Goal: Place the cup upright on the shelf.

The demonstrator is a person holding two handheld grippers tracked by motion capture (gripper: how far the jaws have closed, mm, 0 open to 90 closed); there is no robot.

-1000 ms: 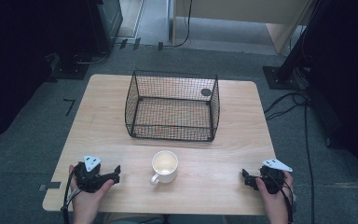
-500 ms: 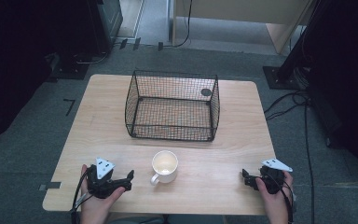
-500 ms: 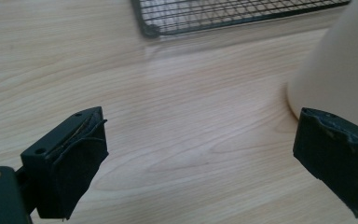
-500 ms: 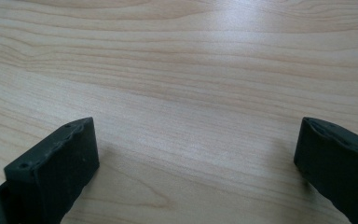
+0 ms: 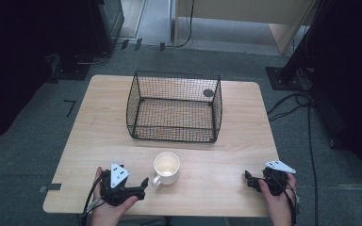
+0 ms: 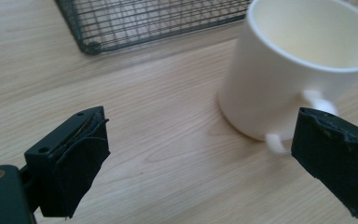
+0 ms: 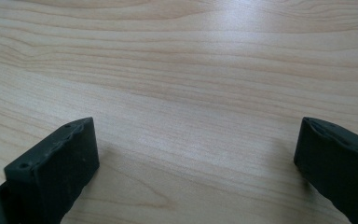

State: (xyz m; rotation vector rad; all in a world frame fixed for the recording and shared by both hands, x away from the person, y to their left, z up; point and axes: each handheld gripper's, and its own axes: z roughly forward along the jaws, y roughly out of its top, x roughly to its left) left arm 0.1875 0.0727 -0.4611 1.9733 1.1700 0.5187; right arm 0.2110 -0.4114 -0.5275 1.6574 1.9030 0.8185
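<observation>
Standing upright, empty mug

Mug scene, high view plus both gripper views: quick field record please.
mug: white mug, upright, empty, handle toward left tool
basket: black wire basket, behind mug, apart from it, nothing inside
left tool: left tool, open, beside mug handle, not touching
right tool: right tool, open, over bare table

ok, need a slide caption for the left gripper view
Open left gripper approaching white mug handle-side on wooden table, wire basket behind.
</observation>
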